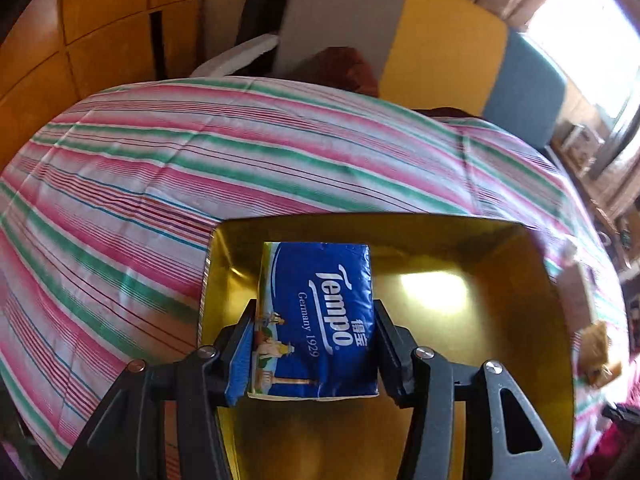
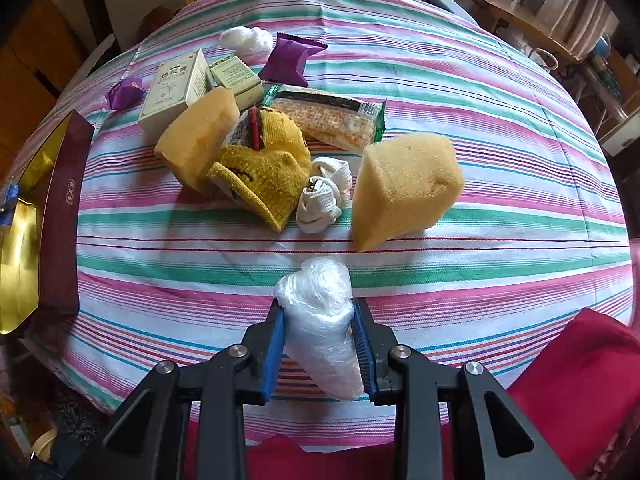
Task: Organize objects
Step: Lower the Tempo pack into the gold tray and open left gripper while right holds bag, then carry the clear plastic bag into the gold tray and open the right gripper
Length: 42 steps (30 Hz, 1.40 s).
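Tissues (image 1: 320, 316), a light, soft, slick-wrapped pack, sit pinched across their sides in our left gripper (image 1: 314, 350) over the gold box (image 1: 500, 280), while our right gripper (image 2: 320, 350) squeezes a crumpled, featherlight plastic bag (image 2: 320, 320) above the cloth (image 2: 480, 160).

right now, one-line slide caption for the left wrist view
Left tongs hold a blue Tempo tissue pack over the gold-lined box on the striped tablecloth.
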Each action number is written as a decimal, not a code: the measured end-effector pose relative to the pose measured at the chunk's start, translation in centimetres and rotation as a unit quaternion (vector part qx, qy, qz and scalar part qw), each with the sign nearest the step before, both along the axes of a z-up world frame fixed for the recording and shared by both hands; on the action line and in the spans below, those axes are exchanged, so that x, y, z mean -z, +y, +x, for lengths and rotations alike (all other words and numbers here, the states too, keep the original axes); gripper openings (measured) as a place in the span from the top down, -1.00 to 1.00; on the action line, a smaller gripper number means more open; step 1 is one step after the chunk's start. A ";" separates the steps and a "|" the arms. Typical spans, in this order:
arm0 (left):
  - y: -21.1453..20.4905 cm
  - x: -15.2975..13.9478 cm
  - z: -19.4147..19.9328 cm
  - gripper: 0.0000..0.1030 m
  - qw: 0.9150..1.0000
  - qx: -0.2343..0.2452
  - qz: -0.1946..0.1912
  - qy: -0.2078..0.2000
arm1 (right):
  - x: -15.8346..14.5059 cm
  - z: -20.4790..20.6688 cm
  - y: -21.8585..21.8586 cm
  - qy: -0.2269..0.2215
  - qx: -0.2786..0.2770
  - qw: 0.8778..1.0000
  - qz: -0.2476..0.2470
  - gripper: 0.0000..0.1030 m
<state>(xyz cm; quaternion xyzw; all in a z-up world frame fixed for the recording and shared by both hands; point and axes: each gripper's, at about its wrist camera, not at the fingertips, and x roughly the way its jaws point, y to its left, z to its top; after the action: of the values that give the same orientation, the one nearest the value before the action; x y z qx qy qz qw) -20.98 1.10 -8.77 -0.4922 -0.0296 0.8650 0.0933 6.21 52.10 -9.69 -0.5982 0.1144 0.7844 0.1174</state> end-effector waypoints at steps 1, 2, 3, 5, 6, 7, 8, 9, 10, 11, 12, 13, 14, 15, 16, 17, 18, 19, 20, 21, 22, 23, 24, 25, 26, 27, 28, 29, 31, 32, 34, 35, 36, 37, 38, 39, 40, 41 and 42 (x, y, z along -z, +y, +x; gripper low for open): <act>0.1 0.2 -0.3 -0.03 1.000 -0.006 -0.007 0.001 | 0.0 0.0 0.1 0.000 0.000 1.000 0.000 0.37; 0.0 0.3 -0.6 -0.03 1.000 -0.010 -0.013 0.001 | -0.5 0.2 -0.8 0.000 0.001 1.000 0.000 0.37; 0.0 0.4 -0.7 -0.05 1.000 -0.012 -0.016 0.001 | -0.3 -0.1 -0.7 -0.001 0.001 1.000 0.000 0.37; 0.0 0.2 -0.7 -0.15 1.000 -0.013 -0.024 0.006 | -0.3 -0.1 -0.6 -0.001 0.001 1.000 0.000 0.37; 0.0 0.0 -0.5 -0.35 1.000 -0.009 -0.027 0.009 | -0.3 -0.3 -1.1 -0.002 0.001 1.000 0.000 0.37; -0.1 -0.4 -0.3 -0.44 0.999 -0.009 -0.030 0.012 | -0.3 -0.3 -1.1 -0.003 0.001 1.000 0.001 0.37; -0.3 -0.8 0.0 -0.44 0.999 -0.009 -0.027 0.015 | -0.4 -0.1 -1.1 -0.004 0.001 1.000 0.002 0.37; -0.5 -1.3 0.5 -0.43 1.000 -0.008 -0.022 0.020 | -0.4 0.0 -1.1 -0.005 0.001 1.000 0.003 0.37; -0.5 -2.3 1.1 -0.42 0.999 -0.007 -0.018 0.031 | -0.4 0.0 -1.1 -0.005 0.001 1.000 0.004 0.37; -0.6 -3.2 1.9 -0.42 0.999 -0.002 -0.021 0.046 | -0.4 0.0 -1.0 -0.004 0.002 1.000 0.004 0.37; -0.6 -4.1 3.0 -0.42 0.997 0.004 -0.030 0.066 | -0.2 -0.3 -0.8 -0.003 0.003 1.000 0.004 0.37; -0.6 -4.8 4.0 -0.42 0.996 0.008 -0.037 0.081 | -0.3 -0.3 -0.8 -0.001 0.004 1.000 0.005 0.37; -0.8 -5.5 5.3 -0.42 0.995 0.012 -0.040 0.096 | -0.3 -0.3 -0.7 0.001 0.006 1.000 0.005 0.37; -1.2 -6.2 7.0 -0.42 0.993 0.017 -0.039 0.113 | -0.4 -0.2 -0.6 0.008 0.007 1.000 0.005 0.37; -1.3 -6.6 7.9 -0.42 0.992 0.019 -0.040 0.121 | -0.5 -0.2 -0.6 0.017 0.007 1.000 0.004 0.37; -1.4 -6.8 9.1 -0.42 0.990 0.023 -0.045 0.128 | -0.8 0.0 -0.7 0.027 0.006 1.000 0.004 0.37; -1.4 -6.8 10.6 -0.42 0.989 0.029 -0.054 0.134 | -1.1 0.2 -0.7 0.037 0.006 0.999 0.004 0.37; -1.5 -6.8 11.5 -0.42 0.988 0.032 -0.059 0.138 | -1.3 0.2 -0.8 0.044 0.006 0.999 0.005 0.37; -1.6 -6.8 12.5 -0.42 0.987 0.032 -0.064 0.142 | -1.5 0.3 -0.8 0.051 0.006 0.999 0.009 0.37; -1.7 -6.7 13.4 -0.43 0.987 0.032 -0.067 0.143 | -1.6 0.3 -0.9 0.054 0.005 0.998 0.011 0.37; -1.8 -6.6 14.0 -0.43 0.987 0.031 -0.068 0.143 | -1.6 0.3 -0.9 0.055 0.007 0.998 0.013 0.37; -2.0 -6.5 14.8 -0.43 0.987 0.028 -0.066 0.142 | -1.7 0.2 -0.9 0.055 0.010 0.998 0.017 0.37; -2.1 -6.4 15.3 -0.43 0.988 0.026 -0.064 0.140 | -1.6 0.2 -0.9 0.055 0.011 0.998 0.020 0.37; -2.2 -6.2 15.7 -0.43 0.988 0.026 -0.064 0.140 | -1.7 0.2 -0.9 0.056 0.012 0.998 0.023 0.37; -2.3 -6.1 16.1 -0.43 0.988 0.023 -0.065 0.140 | -1.7 0.3 -0.9 0.057 0.013 0.998 0.025 0.37; -2.4 -6.0 16.4 -0.43 0.988 0.019 -0.068 0.140 | -1.7 0.3 -0.9 0.057 0.013 0.998 0.028 0.37; -2.4 -5.9 16.7 -0.43 0.988 0.017 -0.070 0.140 | -1.8 0.3 -0.9 0.058 0.015 0.998 0.030 0.37; -2.3 -5.8 17.0 -0.43 0.988 0.015 -0.071 0.138 | -1.8 0.3 -0.8 0.058 0.018 0.998 0.032 0.37; -2.4 -5.6 17.2 -0.43 0.988 0.014 -0.070 0.136 | -1.9 0.4 -0.7 0.062 0.022 0.997 0.035 0.37; -2.4 -5.5 17.3 -0.43 0.988 0.014 -0.070 0.136 | -2.0 0.5 -0.8 0.065 0.024 0.997 0.038 0.37; -2.4 -5.5 17.4 -0.43 0.988 0.016 -0.070 0.134 | -2.3 0.7 -0.9 0.068 0.026 0.996 0.044 0.37; -2.4 -5.5 17.4 -0.43 0.988 0.016 -0.069 0.135 | -2.5 0.6 -1.0 0.071 0.027 0.996 0.044 0.37; -2.3 -5.5 17.5 -0.43 0.988 0.016 -0.069 0.134 | -2.7 0.6 -1.2 0.075 0.026 0.996 0.041 0.37; -2.3 -5.6 17.5 -0.43 0.988 0.016 -0.069 0.134 | -3.0 0.4 -1.7 0.082 0.023 0.996 0.036 0.37; -2.3 -5.6 17.5 -0.43 0.988 0.016 -0.070 0.134 | -3.5 0.1 -2.4 0.091 0.015 0.995 0.031 0.37; -2.4 -5.6 17.5 -0.43 0.989 0.015 -0.068 0.133 | -4.0 -0.2 -3.0 0.098 0.008 0.995 0.028 0.37; -2.5 -5.6 17.5 -0.43 0.989 0.015 -0.067 0.132 | -4.7 -0.7 -4.2 0.112 -0.006 0.994 0.018 0.37; -2.6 -5.6 17.5 -0.43 0.989 0.014 -0.066 0.130 | -5.3 -1.3 -5.2 0.122 -0.019 0.992 0.008 0.37; -2.9 -5.5 17.5 -0.43 0.990 0.013 -0.065 0.127 | -5.9 -2.0 -6.8 0.135 -0.039 0.990 -0.004 0.37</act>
<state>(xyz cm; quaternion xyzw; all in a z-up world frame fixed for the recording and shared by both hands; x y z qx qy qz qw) -3.48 -1.78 -3.23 -0.3835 0.0450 0.9194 0.0752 4.16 45.35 -3.74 -0.4917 0.1088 0.8613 0.0680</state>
